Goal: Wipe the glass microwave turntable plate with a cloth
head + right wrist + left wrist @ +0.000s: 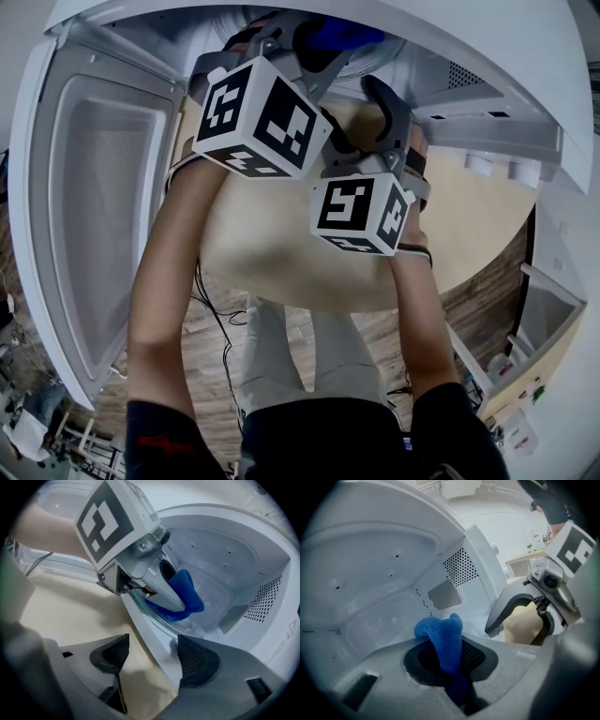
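Right gripper view: microwave rim [140, 616] between parted tongs [153, 645].

We log the left gripper [451, 662] clamped on the blue cloth [443, 637], which bunches above its jaws inside the white microwave cavity [370, 573]. Perforated vent [461, 566] on side wall. Right gripper [522, 623] at right, jaws apart.

A kitchen-like corner of a lived-in room is suggested rather than a workshop. A white microwave [441, 80], its door [84, 216] swung wide open, is set on a pale beige tabletop [272, 262] close to the near edge. Wood-patterned flooring [211, 352] is seen below, crossed by loose black cables [228, 319]. Small containers [502, 367] are stored on white furniture at the right.
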Motion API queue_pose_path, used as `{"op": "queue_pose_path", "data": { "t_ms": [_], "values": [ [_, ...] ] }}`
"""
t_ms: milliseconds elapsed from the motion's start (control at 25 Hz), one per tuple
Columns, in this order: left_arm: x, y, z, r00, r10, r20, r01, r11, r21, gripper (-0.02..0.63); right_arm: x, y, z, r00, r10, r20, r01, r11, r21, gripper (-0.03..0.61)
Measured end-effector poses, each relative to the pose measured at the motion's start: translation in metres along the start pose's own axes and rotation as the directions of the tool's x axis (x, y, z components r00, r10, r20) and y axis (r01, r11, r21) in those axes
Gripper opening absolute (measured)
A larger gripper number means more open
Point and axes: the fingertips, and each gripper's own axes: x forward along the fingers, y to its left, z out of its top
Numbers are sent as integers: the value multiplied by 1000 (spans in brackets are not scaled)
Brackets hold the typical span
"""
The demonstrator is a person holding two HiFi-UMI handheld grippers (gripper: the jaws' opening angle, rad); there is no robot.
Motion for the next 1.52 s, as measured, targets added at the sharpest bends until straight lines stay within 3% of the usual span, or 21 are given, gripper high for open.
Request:
{"op": "queue_pose_path", "data": {
  "t_ms": [960, 1280, 1520],
  "values": [
    [-18, 32, -30, 988, 134, -77, -137, 990, -37, 54, 0, 0, 0, 1000, -1, 1, 1, 1000, -1, 291],
    [-23, 40, -37, 968, 217, -126, -226, 972, -65, 54, 0, 0, 0, 1000, -1, 0, 1, 1000, 0, 291],
    [-26, 40, -38, 969, 201, -145, -217, 971, -102, 54, 1, 0, 0, 1000, -6, -1, 6, 1000, -1, 291]
  ]
}}
